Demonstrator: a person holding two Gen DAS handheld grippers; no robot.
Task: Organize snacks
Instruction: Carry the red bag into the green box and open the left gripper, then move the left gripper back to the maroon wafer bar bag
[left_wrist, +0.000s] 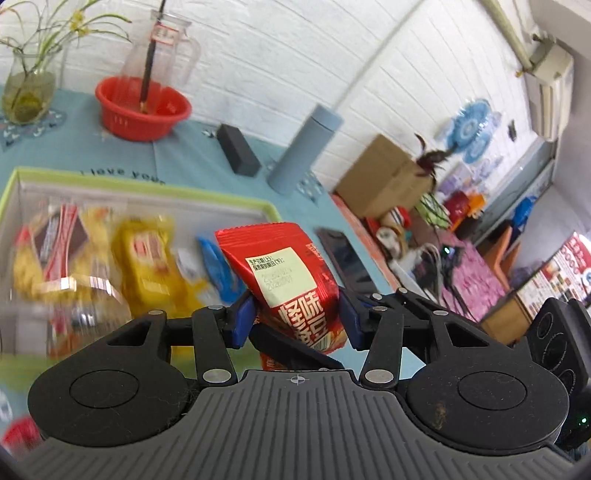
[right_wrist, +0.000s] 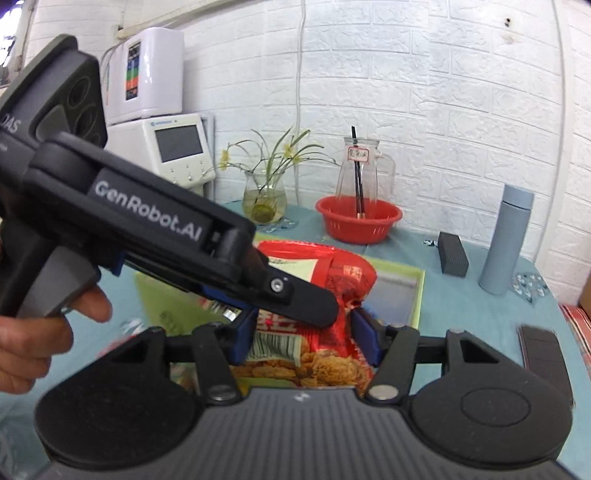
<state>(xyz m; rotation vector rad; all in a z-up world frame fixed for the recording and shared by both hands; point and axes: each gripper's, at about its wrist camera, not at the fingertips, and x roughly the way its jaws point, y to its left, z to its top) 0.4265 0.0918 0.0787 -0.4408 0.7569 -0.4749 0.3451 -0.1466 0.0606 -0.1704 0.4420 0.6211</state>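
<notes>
Grippers left (left_wrist: 297, 317) and right (right_wrist: 303, 339) both clamp one red snack packet (left_wrist: 284, 273).

Snack bag (left_wrist: 291, 280): glossy, crinkled red foil with a matt paper label. Tongs (left_wrist: 295, 317): matt black plastic, blue pads (left_wrist: 242, 319), bright metal pins. Worktop (left_wrist: 184, 155): matt teal cloth. Basket (right_wrist: 358, 218): glossy red plastic. Jug (right_wrist: 364, 173): clear glass.

Both grippers: black linkage arms, silver pivot pins, blue pads, ribbed grey base (crosshair mark at centre). Left gripper (right_wrist: 295, 302) body reads "GenRobot.AI" in white, grey trigger under a bare hand (right_wrist: 40, 332). Right gripper (right_wrist: 303, 339) is the same build.
</notes>
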